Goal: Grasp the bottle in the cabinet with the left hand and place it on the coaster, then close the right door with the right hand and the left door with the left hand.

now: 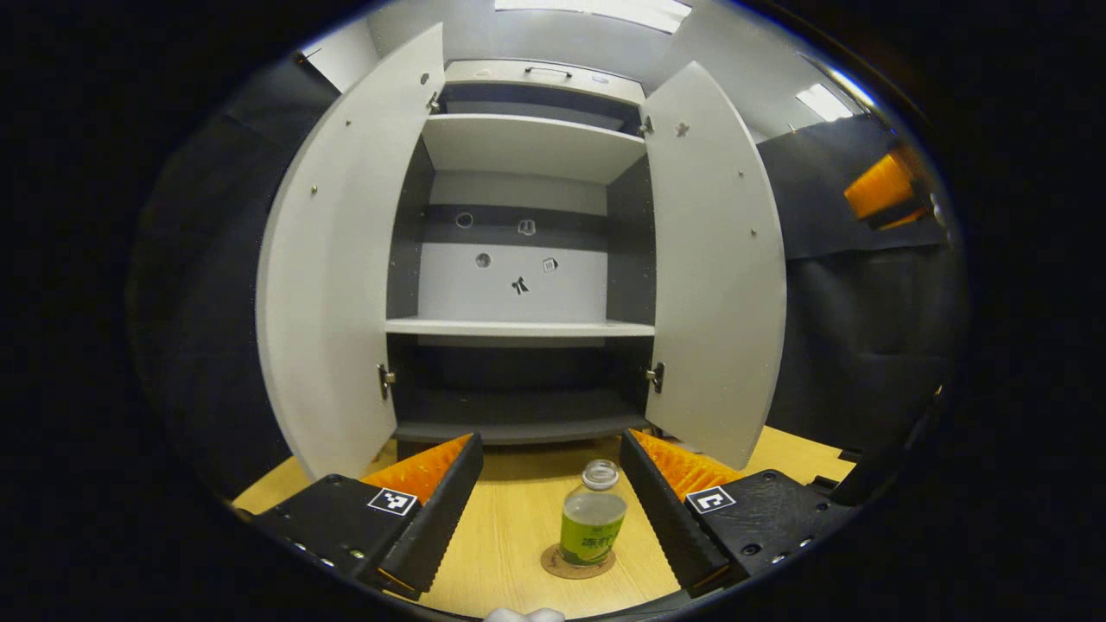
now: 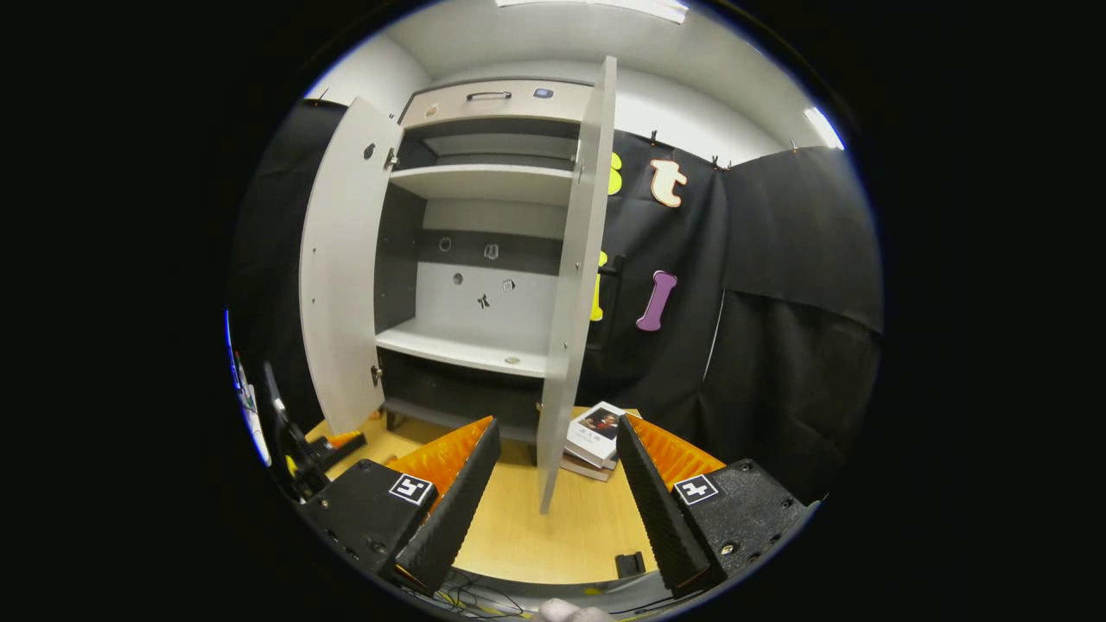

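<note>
Bottle (image 1: pixel 593 515) clear, green label, capless, upright on round coaster (image 1: pixel 577 565)

Black claw (image 1: pixel 549 505) housings with square markers

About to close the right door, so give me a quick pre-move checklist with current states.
1. Bottle upright on coaster: ok.
2. Left gripper open and off the bottle: ok.
3. Right gripper open, with the right door edge ahead between its fingers: ok.
4. Shelves free of things that could block the doors: ok.
5. Books on the table behind the right door, outside its closing swing: ok.
6. Left door fully open, out of the right door's path: ok.
</note>
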{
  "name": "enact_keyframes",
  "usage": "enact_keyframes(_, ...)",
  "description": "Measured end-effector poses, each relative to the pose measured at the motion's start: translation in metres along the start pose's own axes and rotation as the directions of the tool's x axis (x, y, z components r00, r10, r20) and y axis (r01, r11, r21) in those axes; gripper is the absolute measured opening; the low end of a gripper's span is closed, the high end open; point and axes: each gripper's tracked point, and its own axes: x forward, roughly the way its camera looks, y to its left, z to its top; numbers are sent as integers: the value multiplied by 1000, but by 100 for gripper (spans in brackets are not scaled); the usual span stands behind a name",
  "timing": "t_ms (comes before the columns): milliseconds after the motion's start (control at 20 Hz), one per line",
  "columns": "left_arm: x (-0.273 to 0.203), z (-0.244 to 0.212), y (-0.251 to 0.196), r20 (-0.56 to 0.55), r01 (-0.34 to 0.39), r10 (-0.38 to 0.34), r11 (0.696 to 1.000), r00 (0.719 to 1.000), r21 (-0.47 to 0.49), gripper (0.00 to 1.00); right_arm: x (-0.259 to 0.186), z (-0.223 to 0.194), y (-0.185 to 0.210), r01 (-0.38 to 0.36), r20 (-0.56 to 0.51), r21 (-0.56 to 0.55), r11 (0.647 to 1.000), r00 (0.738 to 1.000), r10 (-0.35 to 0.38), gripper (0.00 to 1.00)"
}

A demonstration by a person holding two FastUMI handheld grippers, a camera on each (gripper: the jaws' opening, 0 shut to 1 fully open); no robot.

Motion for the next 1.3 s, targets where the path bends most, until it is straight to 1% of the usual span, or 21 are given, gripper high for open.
enact_keyframes(50,-6,20,9,5,-18,18,1000,1000,-4,99,0,3,1,-6,15,5,1000,1000,6,84)
enact_keyframes(100,-13,37,18,7,-39,39,999,999,-5,97,1,6,1,-7,35,13,1000,999,7,84)
enact_keyframes(200,-32,72,37,22,-72,72,997,997,1,97,3,14,-6,-1,69,29,1000,998,-1,84)
enact_keyframes(350,-57,106,62,24,-127,127,991,992,30,97,10,23,-21,9,102,65,998,995,-16,83)
enact_keyframes(500,-78,120,74,14,-154,154,987,988,53,97,25,24,-47,27,107,93,995,994,-37,83)
enact_keyframes(600,-90,127,75,11,-166,165,984,986,70,97,39,26,-72,48,104,105,993,993,-59,83)
enact_keyframes(650,-93,131,73,12,-169,168,983,986,73,94,48,28,-85,60,96,113,992,993,-71,83)
enact_keyframes(700,-96,133,70,11,-171,170,982,985,80,99,58,28,-98,66,87,124,990,993,-77,83)
enact_keyframes(750,-96,135,67,12,-176,176,980,984,88,96,68,30,-109,62,78,135,989,994,-73,83)
enact_keyframes(900,-93,138,51,-3,-187,189,978,982,89,96,102,42,-140,52,67,178,983,996,-65,83)
enact_keyframes(1000,-87,143,38,-3,-190,191,978,982,85,96,122,56,-148,19,86,198,980,996,-37,83)
enact_keyframes(1100,-81,147,25,-3,-197,198,977,980,83,96,142,67,-148,-31,99,195,980,995,11,83)
enact_keyframes(1200,-74,149,13,-4,-209,209,976,978,66,96,160,77,-139,-100,111,174,980,990,81,83)
enact_keyframes(1300,-69,151,7,-3,-238,238,970,971,53,96,171,83,-124,-176,119,137,975,980,160,83)
